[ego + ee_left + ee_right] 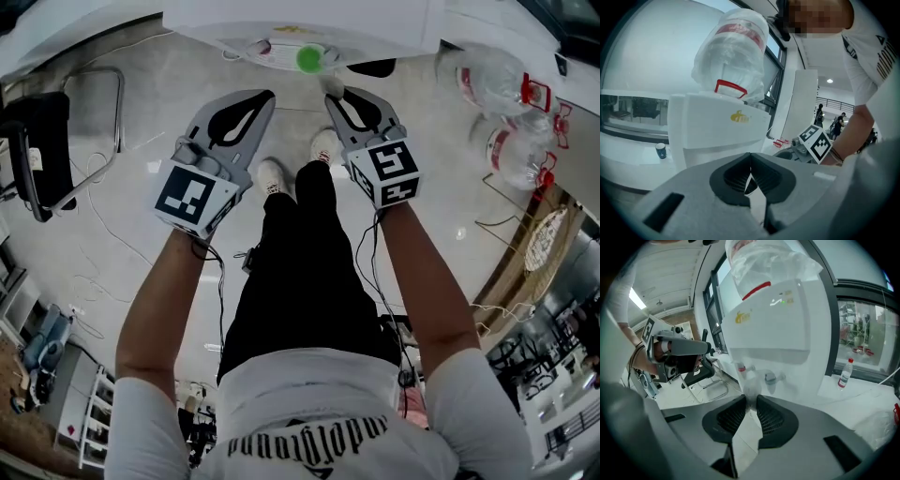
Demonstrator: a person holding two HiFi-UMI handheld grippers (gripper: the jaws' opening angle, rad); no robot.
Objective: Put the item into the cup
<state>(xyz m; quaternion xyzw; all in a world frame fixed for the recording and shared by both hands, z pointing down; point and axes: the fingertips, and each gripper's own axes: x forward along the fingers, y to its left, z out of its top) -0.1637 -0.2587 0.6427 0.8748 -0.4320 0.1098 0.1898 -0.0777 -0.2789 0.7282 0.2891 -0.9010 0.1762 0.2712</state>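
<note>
Approach step; nothing placed yet. Left gripper [750, 159]: jaws closed on nothing. Right gripper [751, 395]: jaws pinch a blurred translucent object [750, 382], possibly the item, mid-frame before the water dispenser [768, 319]. A small dark cup [661, 150] stands at lower left. Next: centre the load over a cup mouth, then release.

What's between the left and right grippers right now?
Head view: only the person's black trousers and white shoes on the floor show between the left gripper and right gripper. A green round thing lies just beyond their tips.
</note>
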